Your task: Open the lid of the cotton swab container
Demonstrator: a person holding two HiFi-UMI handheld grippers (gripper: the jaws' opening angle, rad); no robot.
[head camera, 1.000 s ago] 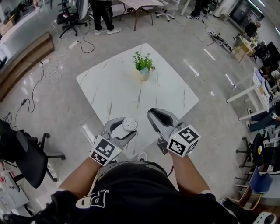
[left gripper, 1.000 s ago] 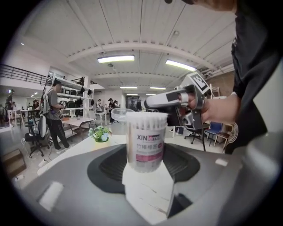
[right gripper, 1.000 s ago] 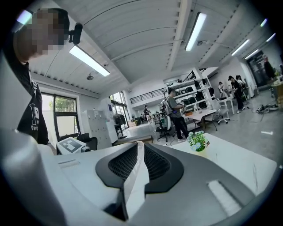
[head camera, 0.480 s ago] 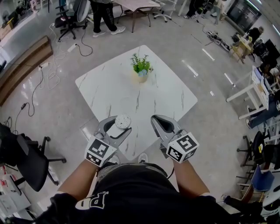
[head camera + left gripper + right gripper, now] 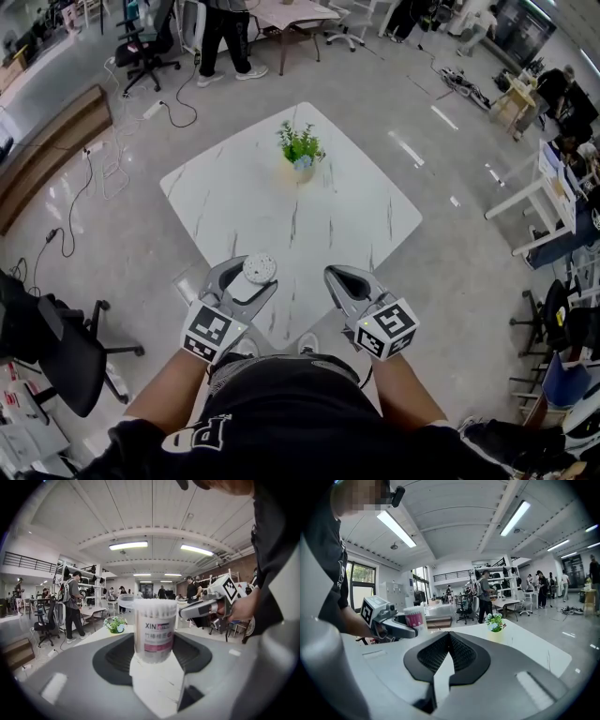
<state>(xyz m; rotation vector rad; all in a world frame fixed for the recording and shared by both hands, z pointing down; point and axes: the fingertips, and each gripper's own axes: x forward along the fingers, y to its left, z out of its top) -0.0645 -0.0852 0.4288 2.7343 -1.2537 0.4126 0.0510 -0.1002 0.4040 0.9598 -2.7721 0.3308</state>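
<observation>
the left gripper (image 5: 255,278) is clamping the cotton swab container (image 5: 154,630) upright over the table (image 5: 328,206) edge, its lid (image 5: 125,601) seemingly flipped open. the empty right gripper (image 5: 449,639) has just been closing its jaws together; next is probably setting it down gently.

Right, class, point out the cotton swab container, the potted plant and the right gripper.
cotton swab container (image 5: 154,632): left gripper view, on its printed label.
potted plant (image 5: 300,145): head view, on its green leaves.
right gripper (image 5: 449,635): right gripper view, where its shut jaw tips meet.
</observation>
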